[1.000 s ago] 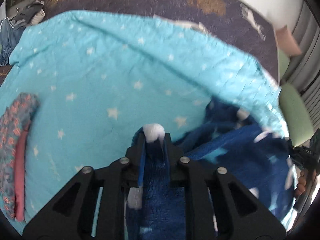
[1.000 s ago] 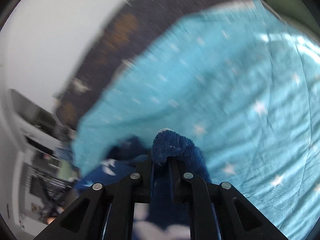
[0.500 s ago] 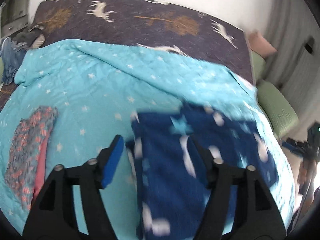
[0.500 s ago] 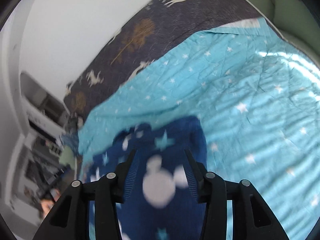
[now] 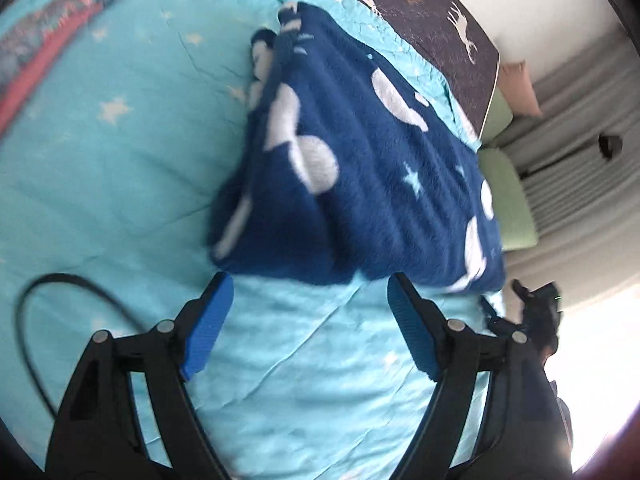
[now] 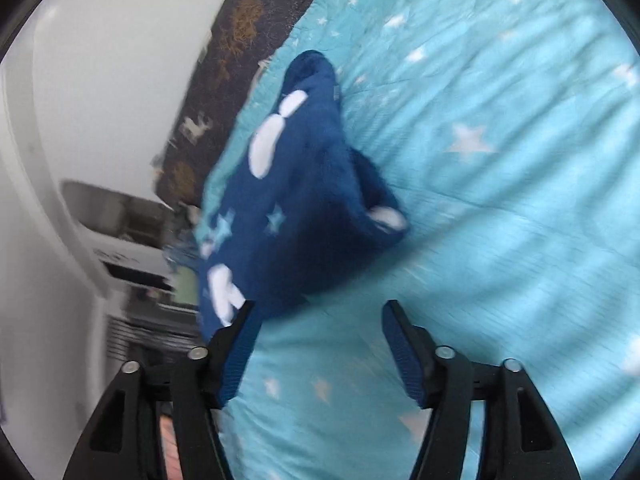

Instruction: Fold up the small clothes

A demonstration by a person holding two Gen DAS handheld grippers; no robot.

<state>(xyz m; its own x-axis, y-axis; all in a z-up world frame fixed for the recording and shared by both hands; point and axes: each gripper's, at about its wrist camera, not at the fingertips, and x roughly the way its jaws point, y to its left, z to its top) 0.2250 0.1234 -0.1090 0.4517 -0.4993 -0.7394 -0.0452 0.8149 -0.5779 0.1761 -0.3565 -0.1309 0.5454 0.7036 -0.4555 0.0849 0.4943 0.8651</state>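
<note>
Left gripper (image 5: 308, 320), right gripper (image 6: 316, 340): jaws just opened, empty | navy fleece garment (image 5: 360, 168) dropped on turquoise quilt (image 5: 120, 184), half-folded | next: regrasp an edge, fold again.

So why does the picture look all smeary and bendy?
Right wrist view: motion blur smears the white wall and fuzzy navy garment. Left wrist view: the garment is softly blurred, window glare whites out the right edge. Both fisheye lenses curve the turquoise star-print bedspread.

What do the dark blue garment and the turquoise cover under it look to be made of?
Dark blue garment: looks like plush fleece, matte, with a fuzzy nap and soft-edged white patches. Turquoise cover: probably thin woven cotton or similar, smooth, with sharp fine creases and printed white stars.
</note>
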